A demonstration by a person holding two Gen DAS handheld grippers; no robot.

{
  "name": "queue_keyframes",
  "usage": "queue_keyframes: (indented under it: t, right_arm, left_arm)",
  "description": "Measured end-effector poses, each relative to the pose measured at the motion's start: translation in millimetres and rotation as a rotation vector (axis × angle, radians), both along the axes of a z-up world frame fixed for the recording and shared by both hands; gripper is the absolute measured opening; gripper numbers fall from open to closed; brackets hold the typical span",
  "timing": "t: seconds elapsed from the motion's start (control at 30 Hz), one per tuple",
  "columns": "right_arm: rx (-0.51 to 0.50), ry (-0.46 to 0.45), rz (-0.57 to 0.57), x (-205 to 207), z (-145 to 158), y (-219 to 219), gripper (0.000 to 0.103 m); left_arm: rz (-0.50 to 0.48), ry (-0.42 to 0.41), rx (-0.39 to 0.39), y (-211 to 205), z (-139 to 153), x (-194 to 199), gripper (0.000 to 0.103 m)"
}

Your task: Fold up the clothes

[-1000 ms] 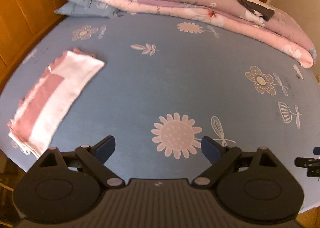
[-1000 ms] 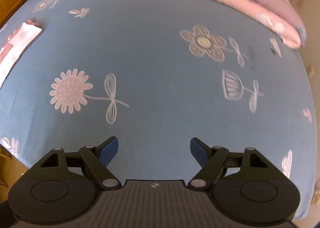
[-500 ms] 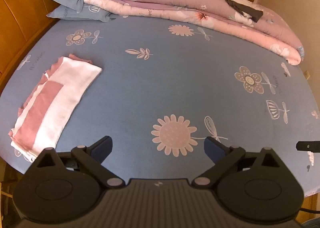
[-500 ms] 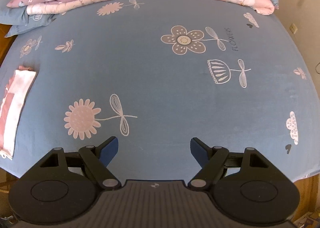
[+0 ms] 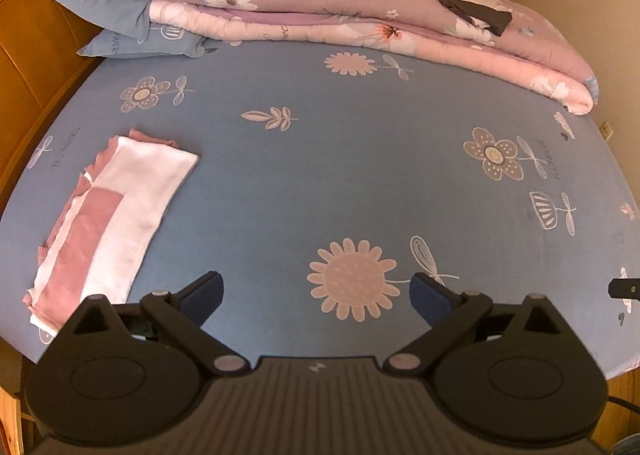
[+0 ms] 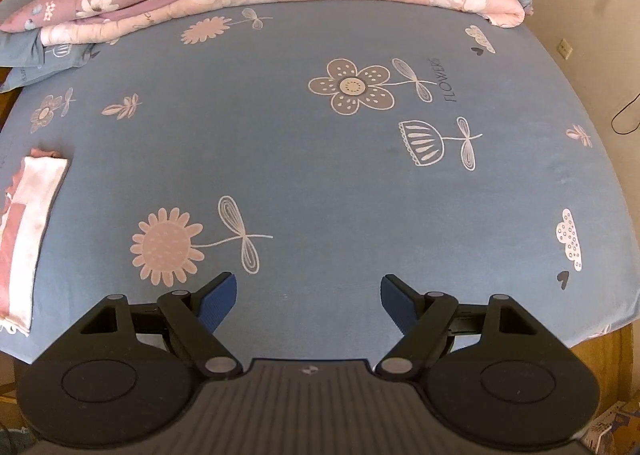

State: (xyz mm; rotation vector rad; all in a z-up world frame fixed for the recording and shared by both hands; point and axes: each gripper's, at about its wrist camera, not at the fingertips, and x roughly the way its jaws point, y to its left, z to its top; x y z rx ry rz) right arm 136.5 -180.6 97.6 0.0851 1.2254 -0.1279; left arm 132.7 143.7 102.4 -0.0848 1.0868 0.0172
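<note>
Both cameras have pulled back since the earlier frames, so more of the blue flower-printed bed sheet shows. From the left wrist view, the left tool hovers with its blue-padded jaws spread wide and empty; the folded pink-and-white cloth lies flat on the bed, ahead and to its left, apart from it. The right tool is likewise spread and empty, the cloth well off to its left. A folded pink floral quilt lies along the far side.

"FLOWERS" on bedsheet
</note>
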Motion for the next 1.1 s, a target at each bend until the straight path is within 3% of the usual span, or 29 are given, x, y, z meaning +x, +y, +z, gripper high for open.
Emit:
queue_keyframes:
  t: [0.43,1.1]
  right_arm:
    - [-0.007,-0.006,0.002,-12,6,-63,0.083]
    - [-0.004,-0.056,0.021,11,18,-48,0.083]
  left_arm:
    - [0.043,0.048,0.015,-43,10,3,0.099]
    - [-0.021,0.017,0.058,-45,24,23,0.101]
